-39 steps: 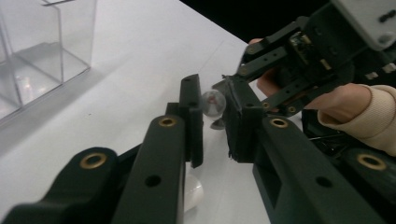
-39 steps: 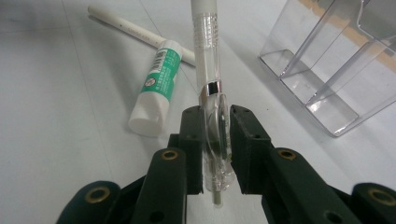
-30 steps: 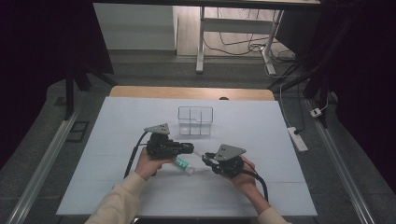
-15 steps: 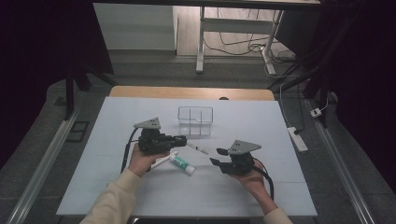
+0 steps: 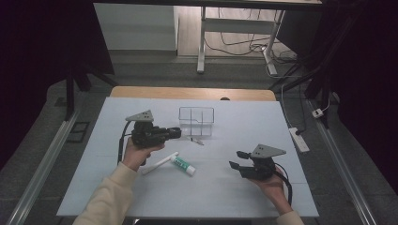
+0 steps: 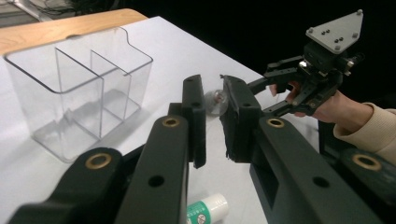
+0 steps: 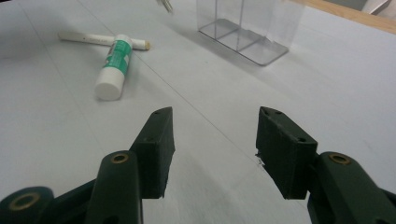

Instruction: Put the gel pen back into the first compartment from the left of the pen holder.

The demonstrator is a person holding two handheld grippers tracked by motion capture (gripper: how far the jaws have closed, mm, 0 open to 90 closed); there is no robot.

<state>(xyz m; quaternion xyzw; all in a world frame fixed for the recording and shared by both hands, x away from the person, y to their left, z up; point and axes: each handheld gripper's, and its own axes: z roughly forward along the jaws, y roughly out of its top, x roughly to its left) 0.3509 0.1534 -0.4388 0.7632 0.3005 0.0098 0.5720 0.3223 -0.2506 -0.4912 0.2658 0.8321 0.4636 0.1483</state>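
Closest to the person, the right gripper [image 5: 236, 159] hovers over bare table [image 5: 234, 197]. Its jaws have just been opening and now stand fairly wide with nothing between them, which is clear in the right gripper view [image 7: 215, 114].

A bit further in, a green-and-white glue stick [image 5: 183, 165] lies on its side. A white pen [image 5: 159, 163] lies right against it and looks like it crosses under it [image 7: 88, 37].

Past those, the left gripper [image 5: 178, 132] is up off the table, and its jaws are closed down on a thin silvery item [image 5: 196, 139]. It could be tweezers or a metal pen, I honestly can't tell. It pokes out past the tips toward the clear divided box [image 5: 196, 121]. In the left gripper view [image 6: 212, 88] you just see its shiny end [image 6: 215, 101] between the pads. The box [image 6: 70, 93] stands upright just beyond it and looks empty.

My guess on handling is that the silvery thing is very light, stiff and slick. Pinched near one end like this, it will probably want to swivel or slide in the pads, so a grip nearer the middle would be steadier. For dropping it tip-first into a compartment the end grip makes sense, as long as nothing bumps it. The box looks like light plastic and would likely scoot if nudged.
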